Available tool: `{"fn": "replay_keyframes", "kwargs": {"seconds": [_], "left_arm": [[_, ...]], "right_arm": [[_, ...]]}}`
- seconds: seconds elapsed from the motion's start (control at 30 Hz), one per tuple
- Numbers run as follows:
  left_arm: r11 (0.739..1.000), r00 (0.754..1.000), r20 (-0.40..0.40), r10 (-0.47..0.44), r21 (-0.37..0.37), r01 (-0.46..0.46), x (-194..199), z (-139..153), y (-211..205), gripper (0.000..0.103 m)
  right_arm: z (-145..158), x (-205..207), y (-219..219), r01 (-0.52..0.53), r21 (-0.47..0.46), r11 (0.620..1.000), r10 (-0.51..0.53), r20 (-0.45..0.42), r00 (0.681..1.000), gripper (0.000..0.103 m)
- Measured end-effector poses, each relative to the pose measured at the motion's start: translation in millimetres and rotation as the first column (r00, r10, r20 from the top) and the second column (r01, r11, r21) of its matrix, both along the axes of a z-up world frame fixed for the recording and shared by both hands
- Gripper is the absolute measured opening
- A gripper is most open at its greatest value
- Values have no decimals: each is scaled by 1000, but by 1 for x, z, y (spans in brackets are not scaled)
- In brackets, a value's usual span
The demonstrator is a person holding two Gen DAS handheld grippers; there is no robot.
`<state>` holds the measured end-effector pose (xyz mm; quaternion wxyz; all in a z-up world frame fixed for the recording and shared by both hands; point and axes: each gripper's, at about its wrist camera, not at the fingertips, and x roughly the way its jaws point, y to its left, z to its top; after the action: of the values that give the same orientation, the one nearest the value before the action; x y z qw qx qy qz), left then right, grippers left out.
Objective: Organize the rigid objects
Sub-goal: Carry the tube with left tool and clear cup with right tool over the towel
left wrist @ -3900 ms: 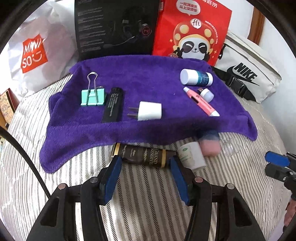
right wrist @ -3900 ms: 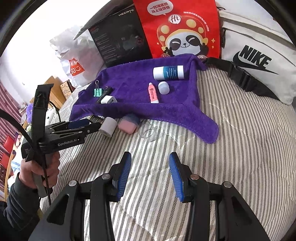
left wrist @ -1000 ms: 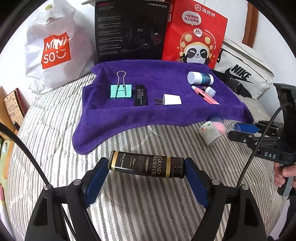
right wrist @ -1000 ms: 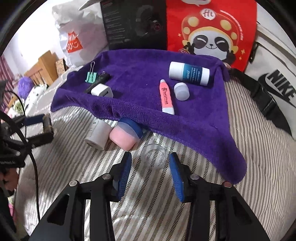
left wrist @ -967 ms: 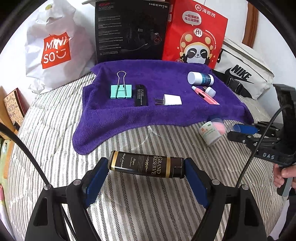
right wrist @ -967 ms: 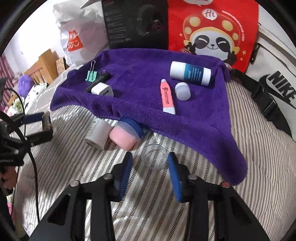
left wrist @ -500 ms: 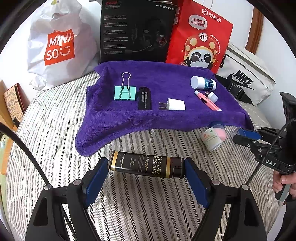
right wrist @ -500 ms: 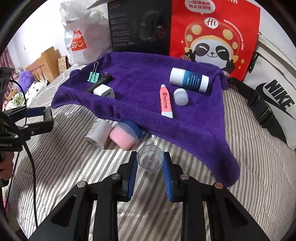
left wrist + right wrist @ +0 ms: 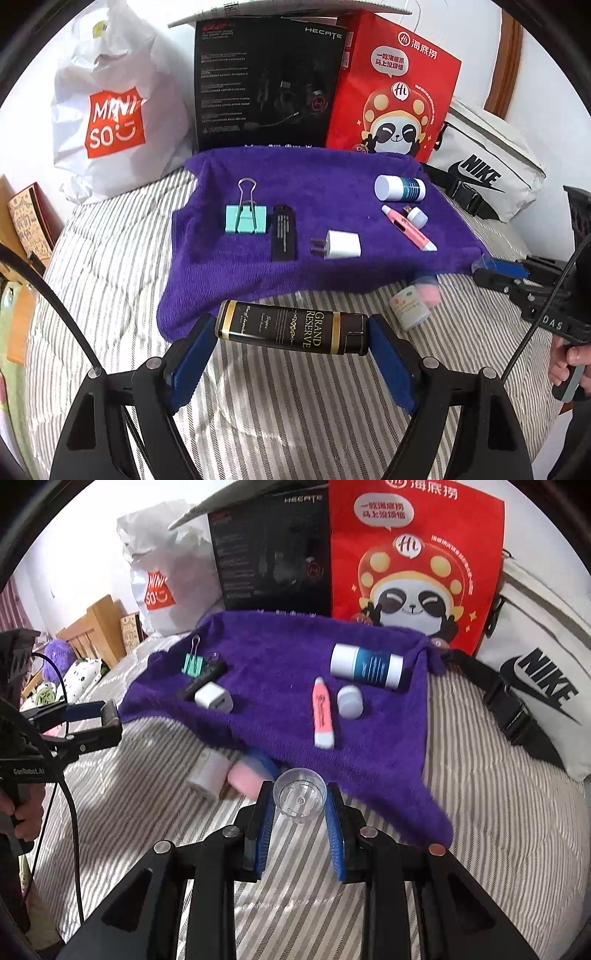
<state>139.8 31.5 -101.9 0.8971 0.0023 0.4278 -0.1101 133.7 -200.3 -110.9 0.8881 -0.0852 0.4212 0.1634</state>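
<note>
At lower centre of the left wrist view, the left gripper (image 9: 291,338) clamps a dark "Grand Reserve" bottle (image 9: 291,326) end to end, just over the purple towel's (image 9: 332,177) near edge; at right, a white tube (image 9: 409,308) and pink jar (image 9: 428,291) are blurred, partly under the towel's hem. In the right wrist view, the right gripper (image 9: 300,805) grips a clear plastic cup (image 9: 300,794) at lower centre, striped bed (image 9: 498,812) lying bare to its right.

Place: a bedroom at home.
Bed: striped quilt (image 9: 110,295) underfoot, wooden headboard (image 9: 96,627) off at its far left corner.
Clutter: shopping bag (image 9: 110,110), red gift bag (image 9: 391,92) and white waist bag (image 9: 487,173) along the quilt's far edge.
Extras: plush toy (image 9: 57,657) beside the headboard.
</note>
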Motion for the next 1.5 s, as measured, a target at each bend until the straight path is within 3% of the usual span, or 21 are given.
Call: {"fn": "replay_keyframes", "kwargs": {"seconds": [0.23,0.47,1.5], "left_arm": [[1000,1000,4,6,1,-6,18,6,-1,81],[1000,1000,6,6,9,-6,34,7,0,81],[999,999,18,-39,15,39,75,14,-18,81]], "right_arm": [[15,27,-6,28,-3,1000,-28,19,999,27],[8,60,-12,59,-25,998,-60,-24,998,27],[-27,101,-5,80,-98,992,-92,-125,988,27]]}}
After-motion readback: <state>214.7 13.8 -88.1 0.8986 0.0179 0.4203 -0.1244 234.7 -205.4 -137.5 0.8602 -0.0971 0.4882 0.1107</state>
